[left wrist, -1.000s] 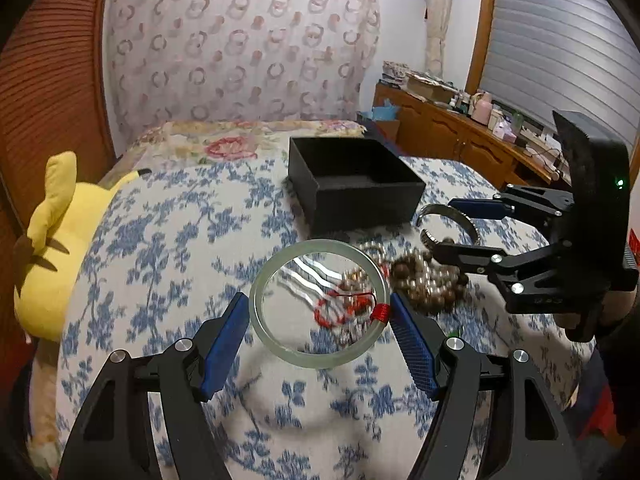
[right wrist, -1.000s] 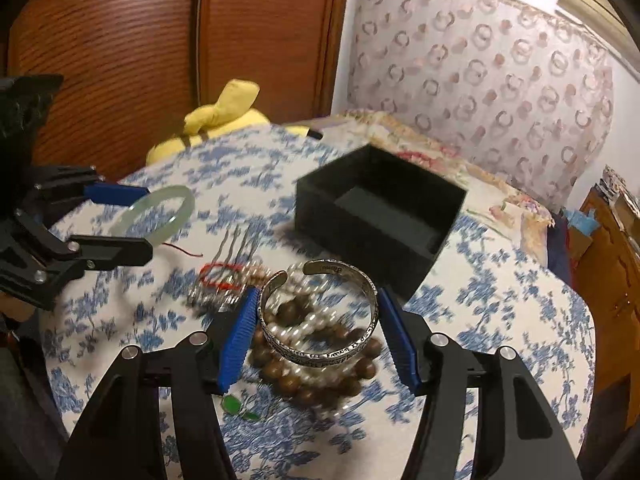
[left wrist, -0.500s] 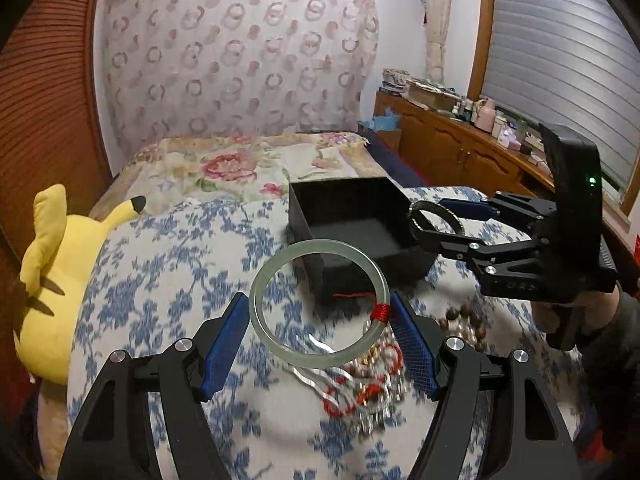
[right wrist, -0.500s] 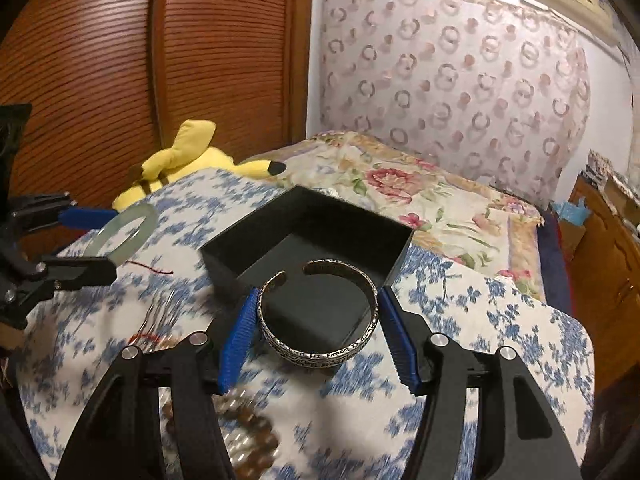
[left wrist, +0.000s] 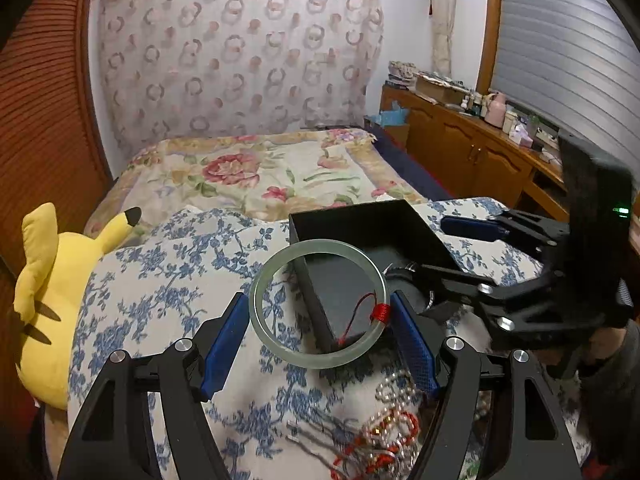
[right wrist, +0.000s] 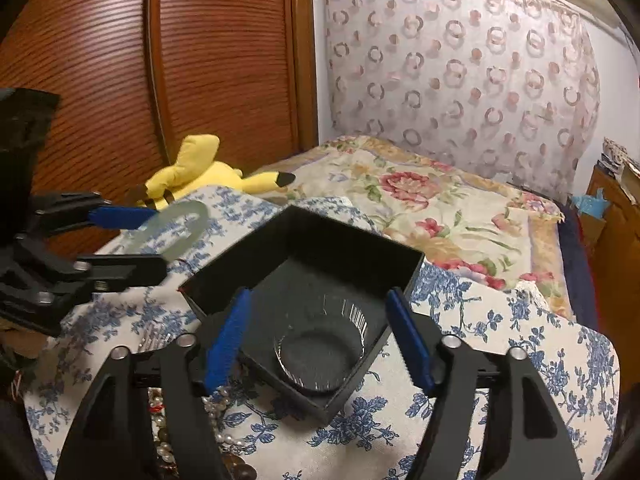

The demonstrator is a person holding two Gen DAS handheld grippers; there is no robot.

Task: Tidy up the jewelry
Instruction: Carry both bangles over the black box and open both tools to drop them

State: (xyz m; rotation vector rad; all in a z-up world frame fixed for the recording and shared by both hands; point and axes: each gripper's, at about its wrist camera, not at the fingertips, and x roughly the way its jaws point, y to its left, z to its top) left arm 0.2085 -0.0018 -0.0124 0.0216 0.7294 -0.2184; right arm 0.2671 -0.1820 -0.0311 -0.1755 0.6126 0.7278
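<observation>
Pale green jade, a round bangle (left wrist: 318, 304) sits clamped between the blue pads of the left gripper (left wrist: 320, 332), which tilts forward and down over the near left corner of the black box (left wrist: 372, 224). The ring lies nearly flat across the jaws, its open face turned up toward the camera, and a wrap of red thread (left wrist: 380, 314) marks its rim beside the right-hand pad, with a loose strand trailing inward. The box stands just ahead of this gripper on the blue flowered cloth (left wrist: 168, 280), open side up, one corner pointing back at the fingers. The right gripper (right wrist: 318, 336) hangs over the same box from the other side, also angled downward, its jaws parted and having just been opening; nothing is pressed between its pads. Directly below and between them, inside the near corner of the box, lies the silver cuff (right wrist: 320, 350), blurred, resting flat on the dark floor with its ring facing up. A hand (left wrist: 604, 344) in a dark sleeve holds that gripper at the right of the left camera's view. Beneath and behind both sets of fingers, a heap of beads and pearls (right wrist: 192, 420) rests on the cloth. Off to the left of the left gripper lies a yellow plush toy (left wrist: 52, 300).
</observation>
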